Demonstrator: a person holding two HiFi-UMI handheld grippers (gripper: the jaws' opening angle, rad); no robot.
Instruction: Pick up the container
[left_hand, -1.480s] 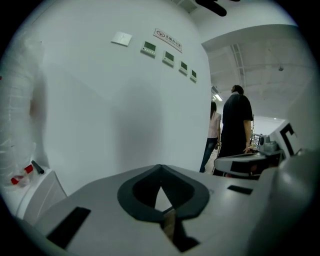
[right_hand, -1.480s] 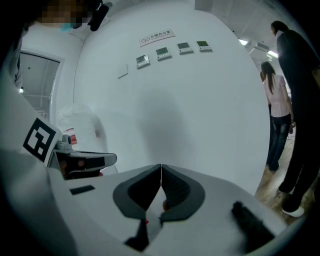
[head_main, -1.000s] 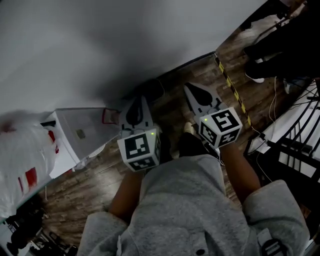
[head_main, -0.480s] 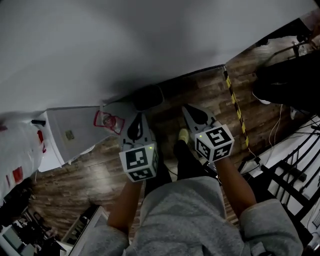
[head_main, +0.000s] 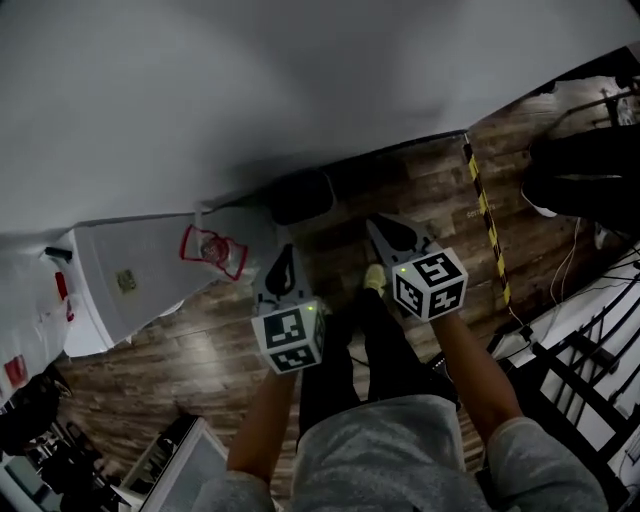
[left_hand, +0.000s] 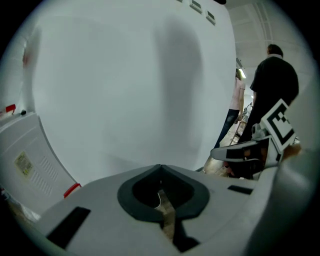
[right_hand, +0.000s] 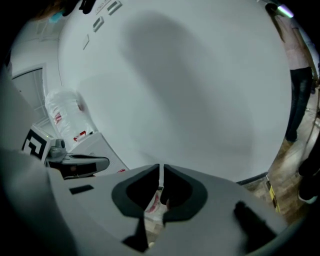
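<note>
Both grippers are out front in the head view, noses angled down at the floor under the white wall.

- **Left gripper**, centre frame: the jaws meet tip to tip with nothing between them.
- **Right gripper**, just to its right: the jaws are closed to a hairline, and it is empty too.

Held side by side and low like that, this looks to me like the run-in to something at floor level. The jaws are closed because there is nothing to take yet, and they would have to part first.

The container, a white box, sits at the left of the head view on the floor at the foot of the wall. A red-edged piece shows at its near corner, near the left gripper's tip but clear of it. I can't tell whether it's a handle or a label. In the left gripper view the container lies at the lower left edge, off to the side of the jaws, so I'd say the gripper is not lined up on it.

The count:
- two grippers
- two marker cubes, one on each
- one container
- one red piece
- one strip of yellow-black tape at right
- two bystanders at the right of the left gripper view, one in black and one in a pale top
</note>
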